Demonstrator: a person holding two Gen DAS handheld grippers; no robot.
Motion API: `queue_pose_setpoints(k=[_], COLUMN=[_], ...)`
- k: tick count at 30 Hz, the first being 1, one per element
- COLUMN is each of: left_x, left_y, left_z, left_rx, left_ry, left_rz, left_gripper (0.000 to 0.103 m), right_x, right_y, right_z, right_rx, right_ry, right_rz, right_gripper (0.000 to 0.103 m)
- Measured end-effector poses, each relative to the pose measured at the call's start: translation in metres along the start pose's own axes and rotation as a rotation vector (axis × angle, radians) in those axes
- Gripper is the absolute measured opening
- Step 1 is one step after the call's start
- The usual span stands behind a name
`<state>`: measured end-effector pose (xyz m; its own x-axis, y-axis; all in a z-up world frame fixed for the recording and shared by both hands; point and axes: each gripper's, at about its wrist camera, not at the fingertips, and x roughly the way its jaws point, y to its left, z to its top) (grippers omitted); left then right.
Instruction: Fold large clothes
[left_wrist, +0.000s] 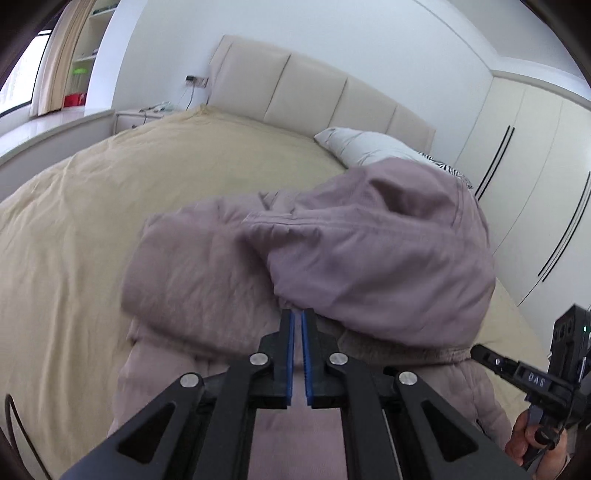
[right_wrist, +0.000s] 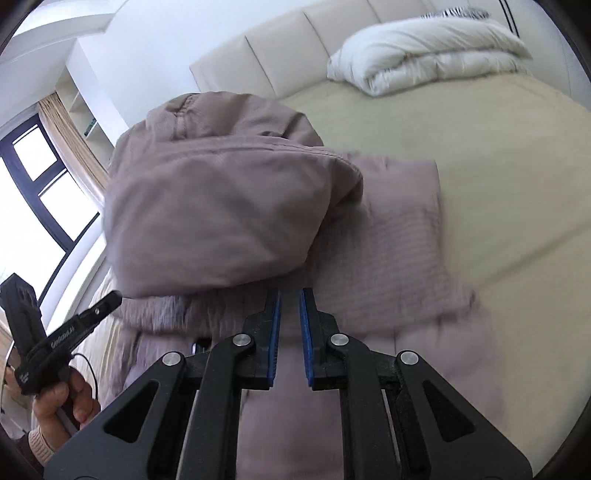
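A large mauve padded coat (left_wrist: 229, 273) lies on the beige bed (left_wrist: 74, 229). Its hood end (left_wrist: 369, 251) is lifted and hangs in a puffed fold above the flat part. My left gripper (left_wrist: 297, 314) is shut on the coat's edge, with cloth pinched at the tips of its blue pads. In the right wrist view the same coat (right_wrist: 399, 236) lies flat with the raised fold (right_wrist: 214, 206) over it. My right gripper (right_wrist: 290, 293) is shut on the coat's edge just under that fold. Each gripper shows at the edge of the other's view.
A folded white duvet (right_wrist: 428, 51) and a striped pillow (left_wrist: 454, 171) lie at the head of the bed by the padded headboard (left_wrist: 314, 92). White wardrobes (left_wrist: 535, 184) stand to the right. A window (right_wrist: 33, 192) and a nightstand (left_wrist: 140, 116) are on the left.
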<state>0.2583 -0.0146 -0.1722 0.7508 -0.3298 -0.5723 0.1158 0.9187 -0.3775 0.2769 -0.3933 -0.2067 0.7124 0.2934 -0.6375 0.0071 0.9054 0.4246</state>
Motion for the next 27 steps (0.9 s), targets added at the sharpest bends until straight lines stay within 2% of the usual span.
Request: queue_pose_setpoints(k=[2, 5, 7, 8, 9, 10, 11, 13, 14, 15, 18, 20, 21, 23, 27], left_x=[-0.017, -0.033, -0.041, -0.042, -0.038, -0.031, -0.02, 0.015, 0.035, 0.053, 0.104, 0.126, 0.133, 0.136, 0.142], left_y=[0.007, -0.007, -0.029, -0.039, -0.05, -0.063, -0.075, -0.085, -0.088, -0.09, -0.077, -0.058, -0.05, -0.038, -0.031], left_z=[-0.003, 0.017, 0.039, 0.05, 0.062, 0.073, 0.081, 0.096, 0.097, 0.096, 0.08, 0.064, 0.055, 0.04, 0.034], left_rx=[-0.042, -0.019, 0.013, 0.029, 0.054, 0.084, 0.111, 0.134, 0.152, 0.178, 0.198, 0.223, 0.231, 0.247, 0.256], left_ry=[0.001, -0.04, -0.094, -0.121, -0.134, -0.14, -0.138, -0.083, -0.049, -0.015, 0.115, 0.163, 0.175, 0.169, 0.172], left_rz=[0.018, -0.004, -0.042, -0.061, -0.077, -0.094, -0.112, -0.091, -0.068, -0.039, 0.038, 0.088, 0.088, 0.068, 0.056], left_gripper=[0.005, 0.007, 0.018, 0.031, 0.046, 0.049, 0.049, 0.049, 0.047, 0.038, 0.03, 0.027, 0.022, 0.02, 0.019], right_x=[-0.014, -0.043, -0.065, -0.066, -0.064, -0.067, -0.063, -0.039, -0.023, -0.006, 0.041, 0.08, 0.092, 0.105, 0.111], right_y=[-0.004, -0.005, 0.01, 0.018, 0.026, 0.033, 0.041, 0.054, 0.056, 0.056, 0.048, 0.044, 0.036, 0.039, 0.042], right_z=[-0.022, -0.017, -0.014, -0.002, 0.013, 0.027, 0.039, 0.061, 0.07, 0.076, 0.075, 0.054, 0.043, 0.021, 0.017], right_rx=[0.013, 0.005, -0.011, -0.028, -0.047, -0.066, -0.101, -0.141, -0.122, -0.097, -0.071, -0.08, -0.105, -0.214, -0.23], right_ry=[0.019, -0.069, -0.126, -0.143, -0.155, -0.18, -0.219, -0.196, -0.16, -0.119, -0.019, 0.079, 0.103, 0.07, 0.064], right_rz=[-0.003, -0.001, 0.006, 0.01, 0.023, 0.043, 0.062, 0.021, 0.028, 0.043, -0.034, -0.089, -0.109, -0.153, -0.186], right_gripper=[0.011, 0.011, 0.017, 0.036, 0.072, 0.083, 0.084, 0.079, 0.065, 0.049, 0.033, 0.032, 0.032, 0.032, 0.032])
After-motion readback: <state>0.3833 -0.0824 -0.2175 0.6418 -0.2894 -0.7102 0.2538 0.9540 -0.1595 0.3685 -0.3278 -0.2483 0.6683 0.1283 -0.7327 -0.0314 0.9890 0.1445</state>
